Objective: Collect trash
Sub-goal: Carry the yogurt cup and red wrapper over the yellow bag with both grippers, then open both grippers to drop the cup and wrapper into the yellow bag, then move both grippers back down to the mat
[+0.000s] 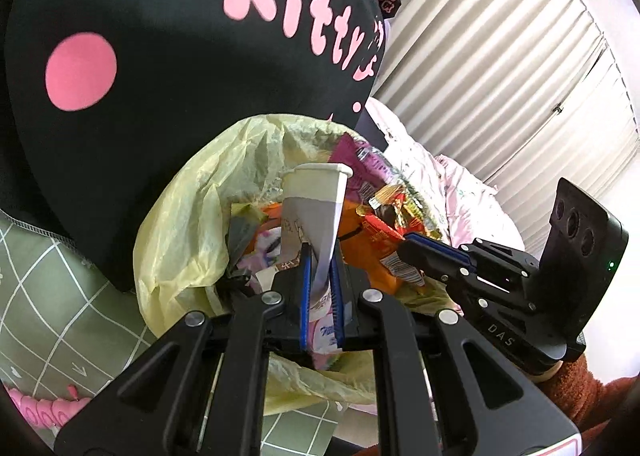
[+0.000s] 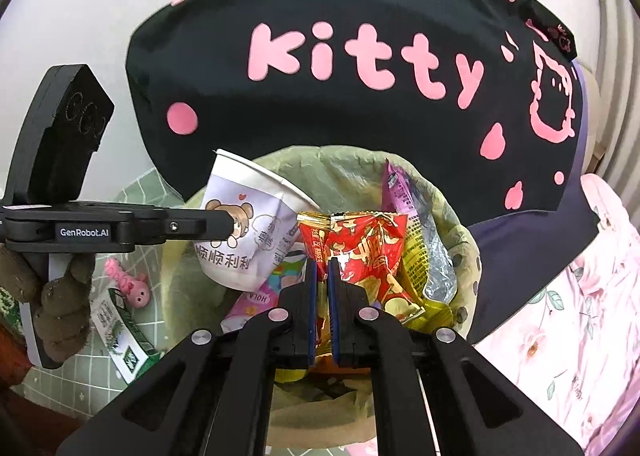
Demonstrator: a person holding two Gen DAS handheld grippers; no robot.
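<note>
Your left gripper [image 1: 322, 256] clamps paper cup [image 1: 316, 191]; right gripper [image 2: 322, 268] clamps red wrapper [image 2: 368, 252], both over yellow bag [image 1: 180, 223].

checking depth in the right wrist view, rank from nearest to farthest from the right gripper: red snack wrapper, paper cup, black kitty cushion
1. red snack wrapper: pinched in the jaws of the right gripper.
2. paper cup: just left, over the yellow trash bag, held by the left gripper.
3. black kitty cushion: behind the bag, farthest.
</note>
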